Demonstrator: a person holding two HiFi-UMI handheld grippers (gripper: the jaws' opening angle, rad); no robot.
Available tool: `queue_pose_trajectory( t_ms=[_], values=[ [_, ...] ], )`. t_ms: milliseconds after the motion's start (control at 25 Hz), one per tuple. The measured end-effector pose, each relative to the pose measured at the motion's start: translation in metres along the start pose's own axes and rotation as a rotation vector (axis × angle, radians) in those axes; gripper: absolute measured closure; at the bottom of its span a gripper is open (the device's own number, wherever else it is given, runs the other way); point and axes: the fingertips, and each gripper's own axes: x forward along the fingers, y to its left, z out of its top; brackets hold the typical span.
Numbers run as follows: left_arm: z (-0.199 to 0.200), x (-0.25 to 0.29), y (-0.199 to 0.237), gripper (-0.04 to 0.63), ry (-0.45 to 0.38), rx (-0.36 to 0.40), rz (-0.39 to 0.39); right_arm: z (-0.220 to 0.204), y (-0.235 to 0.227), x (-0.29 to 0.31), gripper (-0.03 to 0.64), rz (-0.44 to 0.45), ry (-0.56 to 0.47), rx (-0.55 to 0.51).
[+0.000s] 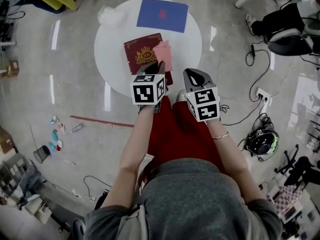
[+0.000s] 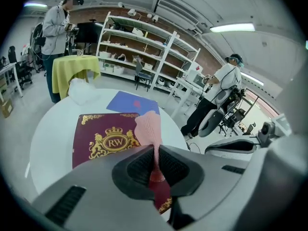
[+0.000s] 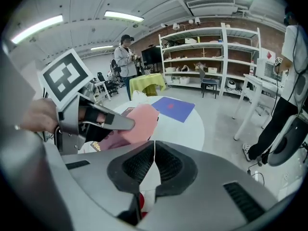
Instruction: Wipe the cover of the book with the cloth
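A maroon book (image 1: pixel 141 55) with a gold crest lies on the round white table (image 1: pixel 112 49); the left gripper view also shows the book (image 2: pixel 103 141). My left gripper (image 1: pixel 161 65) hovers over the book's right side, shut on a pink cloth (image 1: pixel 164 54). In its own view the left gripper (image 2: pixel 156 160) pinches the cloth (image 2: pixel 148 126), which stands up above the cover. My right gripper (image 1: pixel 193 74) is just right of it at the table's near edge, its jaws together on nothing. The right gripper (image 3: pixel 154 153) sees the cloth (image 3: pixel 137 124) hanging from the left gripper (image 3: pixel 96 117).
A blue folder (image 1: pixel 162 15) lies at the table's far side, with a crumpled white sheet (image 1: pixel 107 16) to its left. Cables and a power strip (image 1: pixel 262 95) run over the floor to the right. People stand by shelves and a yellow-covered table (image 2: pixel 74 66) in the background.
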Motion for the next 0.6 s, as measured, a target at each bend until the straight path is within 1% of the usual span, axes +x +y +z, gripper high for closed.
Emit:
queue_pose_trajectory(
  t_ms=[120,360,600],
  values=[
    [-0.010,0.006,0.014,0.563,0.031,-0.005,0.025,-0.002,0.004,0.008,0.588,0.017,0.015,0.003],
    [-0.027,-0.010,0.052,0.563,0.056,0.006,0.095,0.002,0.038,0.031,0.588,0.085,0.045,-0.052],
    [-0.044,-0.036,0.090,0.561,0.046,-0.060,0.161,0.008,0.071,0.052,0.588,0.144,0.070,-0.119]
  ],
)
